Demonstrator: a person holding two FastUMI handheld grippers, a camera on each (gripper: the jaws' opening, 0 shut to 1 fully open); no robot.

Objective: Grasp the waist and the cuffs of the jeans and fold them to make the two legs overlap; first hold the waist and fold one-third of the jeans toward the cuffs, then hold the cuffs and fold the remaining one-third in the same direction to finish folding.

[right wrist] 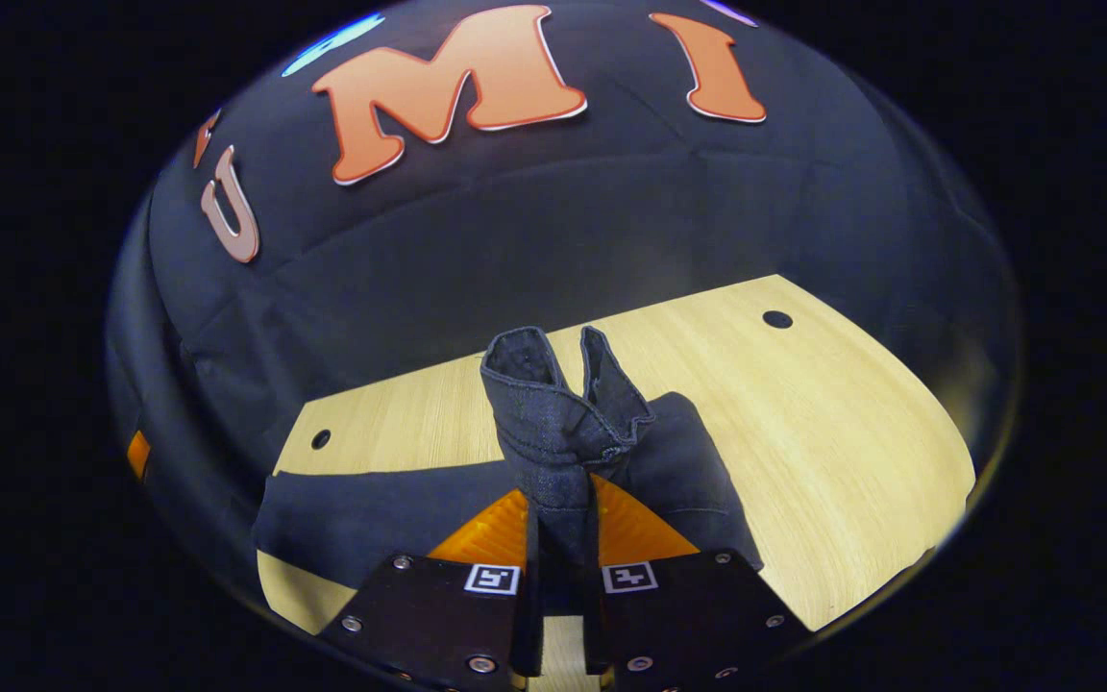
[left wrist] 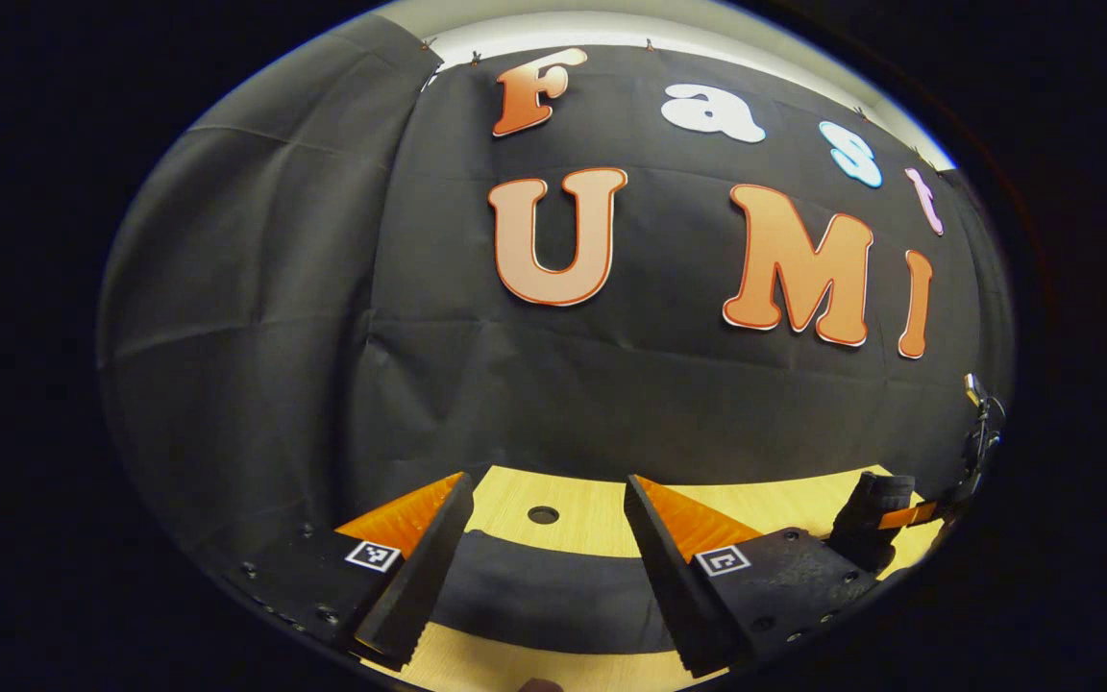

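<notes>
Dark blue jeans [right wrist: 371,519] lie on the light wooden table [right wrist: 832,432]. My right gripper [right wrist: 561,524] is shut on the jeans' cuffs [right wrist: 553,404], which stand up in a bunch between its fingers, lifted off the table. The rest of the jeans stretches away to the left in the right gripper view. In the left gripper view my left gripper [left wrist: 546,562] hangs open above a dark band of the jeans [left wrist: 539,591], with nothing between its fingers. At the right edge of that view the right gripper [left wrist: 875,519] shows farther off.
The table [left wrist: 592,524] has small round holes [right wrist: 777,319] in its top, one near the far right and one at the left [right wrist: 321,439]. The black cloth wall [left wrist: 323,336] rises right behind the table's far edge.
</notes>
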